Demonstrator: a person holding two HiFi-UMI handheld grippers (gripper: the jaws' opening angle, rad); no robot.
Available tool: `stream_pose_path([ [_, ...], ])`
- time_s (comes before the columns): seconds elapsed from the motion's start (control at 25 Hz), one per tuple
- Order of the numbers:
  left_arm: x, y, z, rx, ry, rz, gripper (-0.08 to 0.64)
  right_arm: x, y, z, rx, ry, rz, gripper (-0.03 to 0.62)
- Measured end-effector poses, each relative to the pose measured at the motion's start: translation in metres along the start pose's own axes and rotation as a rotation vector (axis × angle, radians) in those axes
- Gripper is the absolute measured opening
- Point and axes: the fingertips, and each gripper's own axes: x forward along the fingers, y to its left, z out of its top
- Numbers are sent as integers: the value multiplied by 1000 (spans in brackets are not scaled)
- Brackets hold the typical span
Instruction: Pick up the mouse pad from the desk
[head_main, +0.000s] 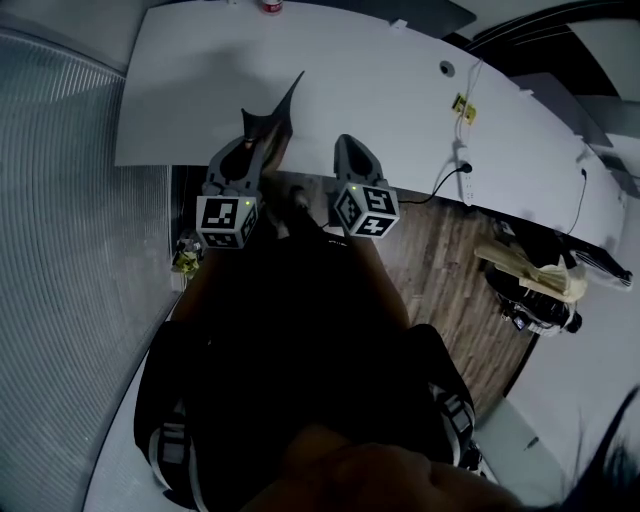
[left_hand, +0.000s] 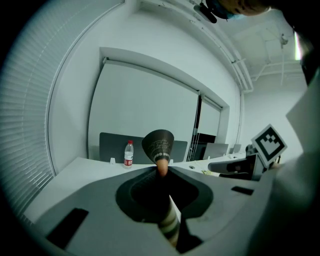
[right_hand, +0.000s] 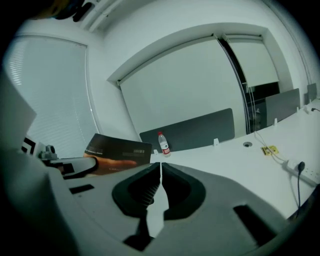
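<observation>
The mouse pad (head_main: 272, 118) is a thin dark sheet, lifted off the white desk (head_main: 390, 90) and bent upward to a point. My left gripper (head_main: 262, 150) is shut on its near edge. In the left gripper view the mouse pad (left_hand: 159, 145) curls up from between the jaws of my left gripper (left_hand: 162, 172). My right gripper (head_main: 350, 152) hovers just right of it, shut with nothing in it. In the right gripper view my right gripper (right_hand: 160, 165) has its jaws together, and the mouse pad (right_hand: 117, 150) shows flat-on at the left.
A water bottle (left_hand: 128, 154) stands at the desk's far edge before a grey partition (right_hand: 195, 131). A power strip (head_main: 464, 170) with cables, a yellow tag (head_main: 462, 105) and a grommet hole (head_main: 446, 69) lie on the desk's right part. A bag (head_main: 535, 285) sits on the wooden floor.
</observation>
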Motion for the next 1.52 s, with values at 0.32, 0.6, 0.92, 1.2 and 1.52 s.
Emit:
stream_pose_path([
  [0.32, -33, -4, 10, 3, -36, -37, 37, -51, 25, 15, -23, -99, -58, 8],
  [0.6, -53, -11, 9, -9, -61, -38, 38, -82, 34, 11, -33, -129, -74, 6],
  [0.92, -70, -14, 0, -6, -55, -48, 38, -96, 45, 9, -36, -159, -77, 3],
  [1.2, -83, -14, -1, -16, -59, -46, 37, -102, 58, 9, -52, -164, -64, 2],
  [1.52, -98, -13, 2, -10, -73, -51, 37, -112, 71, 8, -56, -171, -57, 2],
])
